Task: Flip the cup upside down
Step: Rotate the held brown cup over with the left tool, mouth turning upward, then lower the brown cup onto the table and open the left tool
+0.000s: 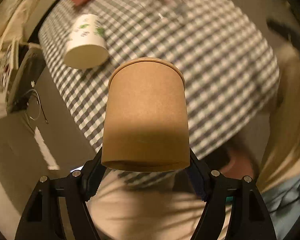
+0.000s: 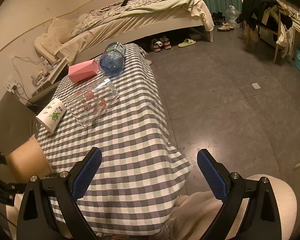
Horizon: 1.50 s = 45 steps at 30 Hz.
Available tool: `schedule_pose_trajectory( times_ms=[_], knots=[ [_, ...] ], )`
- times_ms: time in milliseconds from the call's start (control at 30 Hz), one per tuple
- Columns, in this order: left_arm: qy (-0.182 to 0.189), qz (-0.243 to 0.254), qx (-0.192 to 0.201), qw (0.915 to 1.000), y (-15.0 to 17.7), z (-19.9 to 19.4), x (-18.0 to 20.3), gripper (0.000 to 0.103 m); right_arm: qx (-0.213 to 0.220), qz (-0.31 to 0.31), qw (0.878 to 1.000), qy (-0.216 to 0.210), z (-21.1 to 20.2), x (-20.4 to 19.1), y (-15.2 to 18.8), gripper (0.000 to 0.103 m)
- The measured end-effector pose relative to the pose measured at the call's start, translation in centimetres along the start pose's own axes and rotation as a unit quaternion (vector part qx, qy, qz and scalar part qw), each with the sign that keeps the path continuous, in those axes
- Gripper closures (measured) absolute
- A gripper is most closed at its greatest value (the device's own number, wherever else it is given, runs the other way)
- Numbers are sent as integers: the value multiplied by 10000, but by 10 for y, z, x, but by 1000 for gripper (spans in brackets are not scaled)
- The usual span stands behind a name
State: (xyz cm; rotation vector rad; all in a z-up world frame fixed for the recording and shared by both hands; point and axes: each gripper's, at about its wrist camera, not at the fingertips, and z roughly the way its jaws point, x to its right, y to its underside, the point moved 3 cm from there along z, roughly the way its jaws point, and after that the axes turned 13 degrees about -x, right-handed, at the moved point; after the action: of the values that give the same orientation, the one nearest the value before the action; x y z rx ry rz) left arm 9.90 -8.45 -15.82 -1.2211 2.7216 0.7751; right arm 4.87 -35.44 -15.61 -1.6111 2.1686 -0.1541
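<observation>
My left gripper [image 1: 146, 160] is shut on a brown paper cup [image 1: 146, 116] near its base, rim pointing away from the camera, held above the checkered tablecloth [image 1: 210, 60]. The same cup shows at the left edge of the right wrist view [image 2: 26, 160], off the table's near left corner. My right gripper [image 2: 149, 166] is open and empty above the near end of the table [image 2: 130, 160].
On the table stand upside down a white cup with green print [image 2: 51, 115] [image 1: 86, 42], a clear glass with cartoon prints [image 2: 94, 102] and a blue glass [image 2: 112, 60], beside a pink box [image 2: 83, 71]. A bed [image 2: 150, 16], shoes [image 2: 161, 44] and a chair [image 2: 270, 20] lie beyond.
</observation>
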Motion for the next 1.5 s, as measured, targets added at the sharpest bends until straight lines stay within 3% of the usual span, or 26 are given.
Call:
schedule_pose_trajectory(
  times_ms=[133, 367, 567, 633, 733, 967, 1233, 1300, 1500],
  knots=[
    [-538, 501, -227, 9970, -15, 1, 11, 27, -67, 41, 9999, -87, 5, 0, -3, 6],
    [-615, 590, 283, 9960, -55, -24, 14, 25, -152, 179, 9995, -225, 11, 4, -8, 6],
    [-263, 86, 948, 9951, -61, -36, -4, 25, -168, 218, 9994, -213, 13, 7, -8, 6],
    [113, -239, 1185, 9926, -62, -39, -13, 25, -173, 220, 9994, -198, 14, 8, -8, 6],
    [729, -854, 1629, 9802, -63, -42, -30, 25, -176, 204, 9995, -173, 14, 9, -7, 6],
    [1388, -1917, 2311, 9437, -57, -23, -23, 25, -169, 132, 9997, -84, 15, 3, -7, 6],
    [987, -2146, 3298, 9140, -42, -32, -4, 24, -70, 1, 10000, 47, 10, -6, -6, 6],
    [878, -2174, 3459, 9085, -39, -38, -6, 19, 52, -67, 9999, 89, 2, -9, -6, 6],
    [1027, -2280, 3957, 8837, -8, -67, -12, 16, 481, -316, 9982, 177, -37, -27, -6, 6]
  ],
)
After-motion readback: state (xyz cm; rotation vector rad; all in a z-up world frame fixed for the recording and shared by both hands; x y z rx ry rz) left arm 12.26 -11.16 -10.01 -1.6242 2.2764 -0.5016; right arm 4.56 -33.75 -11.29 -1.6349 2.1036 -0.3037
